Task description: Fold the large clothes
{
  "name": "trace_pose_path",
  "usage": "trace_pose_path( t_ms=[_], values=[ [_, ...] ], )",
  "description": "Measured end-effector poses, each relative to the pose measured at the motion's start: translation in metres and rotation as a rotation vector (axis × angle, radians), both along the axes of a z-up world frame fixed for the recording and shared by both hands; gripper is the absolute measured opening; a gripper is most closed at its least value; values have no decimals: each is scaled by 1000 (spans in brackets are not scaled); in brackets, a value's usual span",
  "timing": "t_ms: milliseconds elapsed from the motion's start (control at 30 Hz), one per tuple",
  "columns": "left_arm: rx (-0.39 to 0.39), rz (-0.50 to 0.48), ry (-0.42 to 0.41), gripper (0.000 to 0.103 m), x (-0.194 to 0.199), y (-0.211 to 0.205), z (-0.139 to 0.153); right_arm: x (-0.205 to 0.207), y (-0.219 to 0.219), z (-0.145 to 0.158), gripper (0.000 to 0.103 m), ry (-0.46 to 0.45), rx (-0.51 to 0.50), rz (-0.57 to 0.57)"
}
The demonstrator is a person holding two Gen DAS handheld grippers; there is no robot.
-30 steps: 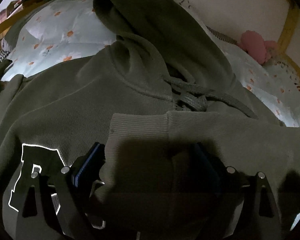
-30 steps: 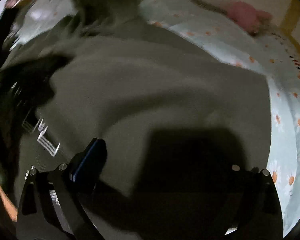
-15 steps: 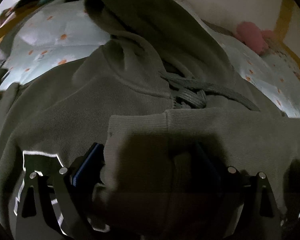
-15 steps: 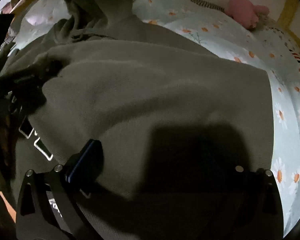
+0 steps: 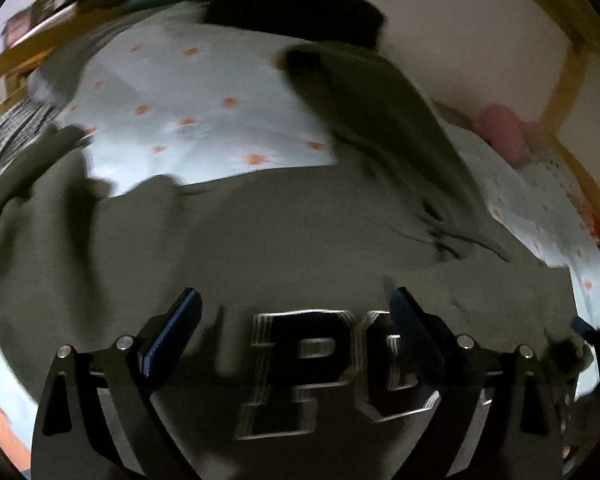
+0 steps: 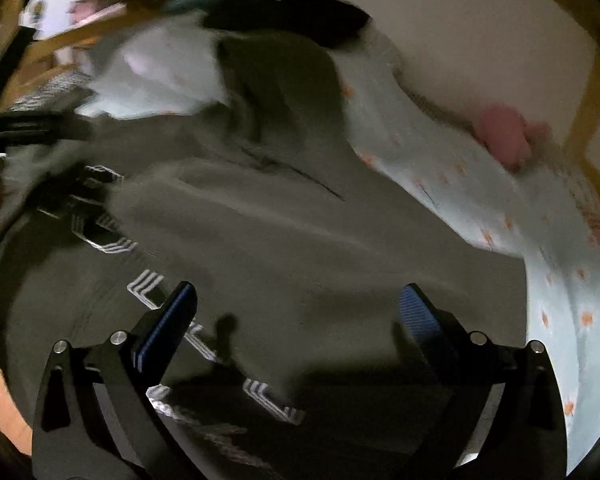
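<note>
An olive-green hoodie lies face up on the bed, its hood towards the wall. My left gripper hovers open over the chest, and white-outlined lettering shows between its blue-padded fingers. Nothing is in them. In the right wrist view the hoodie has a sleeve folded across its front. My right gripper stands open above the lower right part, holding nothing. Both views are blurred by motion.
A pale sheet with orange daisies covers the bed. A pink soft toy sits by the wall at the right. Dark clothes are heaped past the hood. A wooden bed frame runs along the far side.
Fabric that lay between both grippers' fingers is gone from them. Both grippers have drawn back from the hoodie, so the chest lettering shows.
</note>
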State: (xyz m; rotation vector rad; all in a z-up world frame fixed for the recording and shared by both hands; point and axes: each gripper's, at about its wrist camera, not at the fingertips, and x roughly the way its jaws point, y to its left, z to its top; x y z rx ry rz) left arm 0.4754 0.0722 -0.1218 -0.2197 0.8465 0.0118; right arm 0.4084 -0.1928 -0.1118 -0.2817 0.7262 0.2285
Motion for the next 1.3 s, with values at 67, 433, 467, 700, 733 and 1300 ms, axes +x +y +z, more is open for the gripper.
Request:
trace_pose_path(
  t_ms=[67, 433, 467, 700, 733, 1300],
  values=[
    [-17, 30, 13, 93, 0, 24, -1, -5, 31, 2, 99, -2, 30, 53],
    [117, 111, 27, 93, -18, 113, 5, 5, 213, -15, 99, 101, 132, 255],
    [127, 116, 28, 93, -20, 122, 5, 7, 227, -15, 99, 102, 138, 262],
    [125, 188, 26, 93, -33, 197, 2, 19, 302, -16, 99, 101, 132, 298],
    [125, 199, 24, 93, -34, 205, 2, 21, 310, -17, 99, 103, 131, 300],
    [79, 292, -36, 93, 26, 334, 3, 22, 451, -33, 99, 86, 38, 460]
  ],
)
